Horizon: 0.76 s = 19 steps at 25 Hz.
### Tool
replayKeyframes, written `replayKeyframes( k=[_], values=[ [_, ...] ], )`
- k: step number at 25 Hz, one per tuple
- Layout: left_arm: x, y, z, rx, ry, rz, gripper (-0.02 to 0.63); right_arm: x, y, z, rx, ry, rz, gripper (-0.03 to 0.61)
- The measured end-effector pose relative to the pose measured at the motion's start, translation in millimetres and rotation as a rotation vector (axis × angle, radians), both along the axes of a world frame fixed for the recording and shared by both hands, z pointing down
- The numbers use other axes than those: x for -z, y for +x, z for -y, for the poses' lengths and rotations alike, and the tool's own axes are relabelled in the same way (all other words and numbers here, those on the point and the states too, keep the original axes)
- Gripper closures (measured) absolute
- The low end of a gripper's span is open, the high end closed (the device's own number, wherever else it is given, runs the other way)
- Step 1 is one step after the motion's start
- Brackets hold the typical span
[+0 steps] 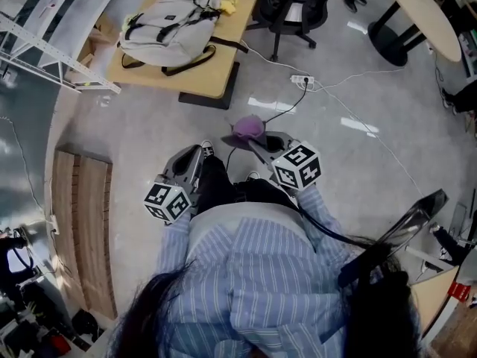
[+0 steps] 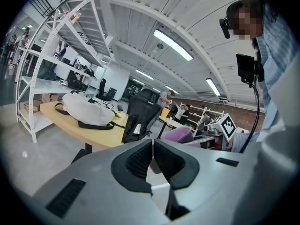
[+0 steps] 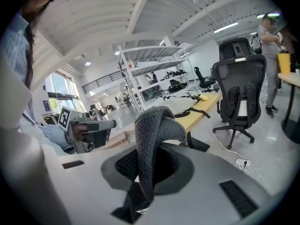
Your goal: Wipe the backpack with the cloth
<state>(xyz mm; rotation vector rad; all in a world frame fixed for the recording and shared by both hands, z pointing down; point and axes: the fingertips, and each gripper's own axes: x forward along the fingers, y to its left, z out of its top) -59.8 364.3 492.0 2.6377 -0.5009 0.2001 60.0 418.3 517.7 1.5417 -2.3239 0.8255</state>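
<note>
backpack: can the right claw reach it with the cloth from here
Probably not yet. The right claw, shut on the cloth, is close to the person, and the backpack lies on the table across bare floor. Nothing seems to block the way; walking closer should do.

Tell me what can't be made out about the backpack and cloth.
Backpack: dirt too small in every view; underside hidden by the table.
Cloth: lower end buried between the right gripper's jaws, right gripper view.
Yellow thing by backpack: too small, head view.
</note>
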Motion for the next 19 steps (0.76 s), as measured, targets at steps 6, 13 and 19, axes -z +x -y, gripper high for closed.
replayKeyframes(
  k=[6,13,19],
  values=[
    [0,5,-1,-0.012,-0.003,0.005,0.598,-2,4,-5,-0.007,-0.013,0.003,0.537],
    [-4,2,-1,0.004,-0.01,0.007,0.598,-8,2,-6,0.006,-0.03,0.005,0.537],
    [-7,-9,2,0.028,-0.013,0.009,0.598,-13,-4,-3,0.019,-0.041,0.005,0.537]
  ],
)
